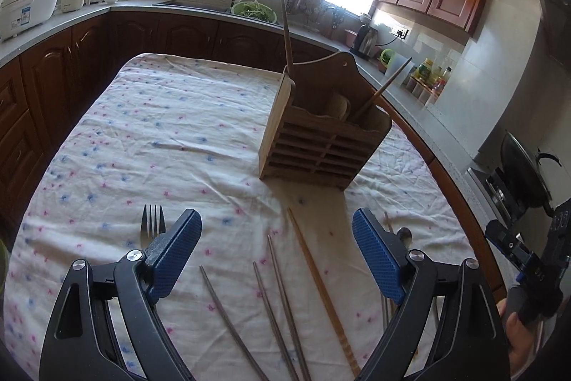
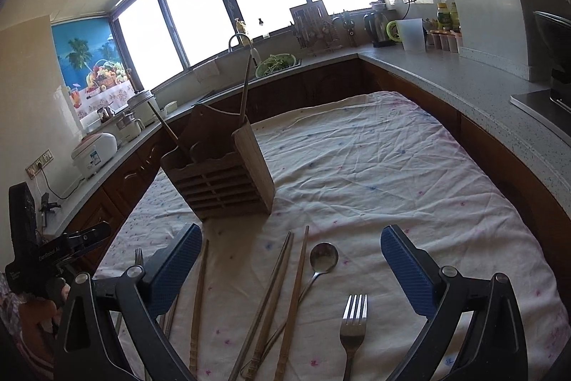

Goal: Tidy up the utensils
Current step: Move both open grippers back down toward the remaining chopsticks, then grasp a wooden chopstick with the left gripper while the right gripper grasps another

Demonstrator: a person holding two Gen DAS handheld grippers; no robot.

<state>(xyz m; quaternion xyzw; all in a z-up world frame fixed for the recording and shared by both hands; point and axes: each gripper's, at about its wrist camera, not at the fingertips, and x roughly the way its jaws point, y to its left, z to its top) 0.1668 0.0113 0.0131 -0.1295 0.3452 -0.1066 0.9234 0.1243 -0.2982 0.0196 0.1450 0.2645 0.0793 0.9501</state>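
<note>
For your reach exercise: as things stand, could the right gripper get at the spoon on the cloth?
Probably yes. The right gripper is open just above the spoon, whose bowl lies bare; only a wooden chopstick crosses its handle.

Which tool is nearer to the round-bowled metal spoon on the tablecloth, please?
Right. The right tool hangs open almost directly over the metal spoon; the left tool hangs leftward, the spoon behind its right finger.

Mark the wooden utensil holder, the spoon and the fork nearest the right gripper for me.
wooden utensil holder [image 2: 225, 191]: right wrist view, slatted front face.
spoon [image 2: 323, 257]: right wrist view, bowl.
fork [image 2: 353, 316]: right wrist view, base of the tines.
</note>
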